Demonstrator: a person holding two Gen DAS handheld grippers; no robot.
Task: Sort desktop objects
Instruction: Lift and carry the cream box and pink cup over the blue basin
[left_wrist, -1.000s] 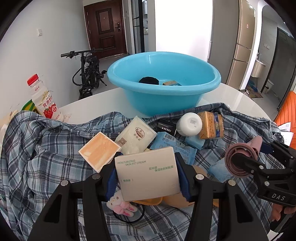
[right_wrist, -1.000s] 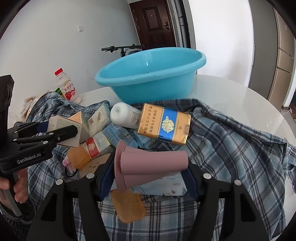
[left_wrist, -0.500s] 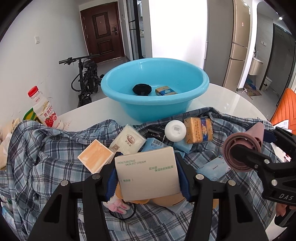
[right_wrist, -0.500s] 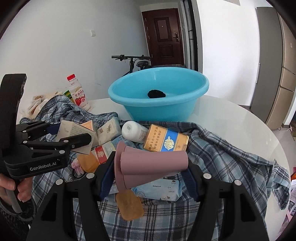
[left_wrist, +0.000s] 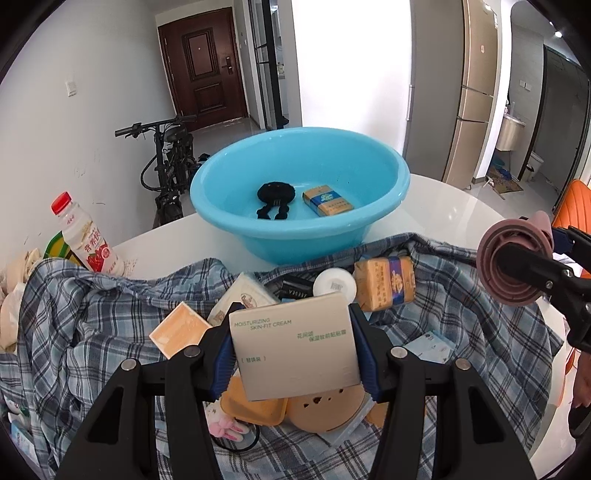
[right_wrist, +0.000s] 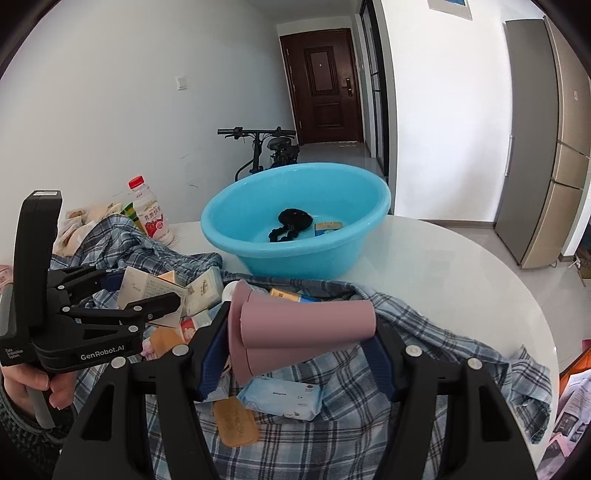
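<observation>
Fingers of left gripper clamped on both sides of a grey skin-cream box, held clear above the heap; fingers of right gripper likewise closed on a mauve collapsible silicone cup, gripped end to end and lying sideways between them. Beyond both sets of fingers, on the white round counter, a blue plastic basin with only two things inside: a black knitted toy and a gold-and-blue cigarette pack, side by side on the bottom. Judged from that, sorting barely begun, with two more items in hand and apparently bound for the basin. Below and just ahead of the fingers, much left on the plaid shirt spread over the counter: a second gold cigarette pack, a white round jar, a cream sachet, an orange square tray, a wet-wipes pack, a tan silicone pad, a small pink plush. Off to the left of the fingers, a strawberry milk bottle upright beside the shirt. Person's hand visible on the left gripper's handle.
</observation>
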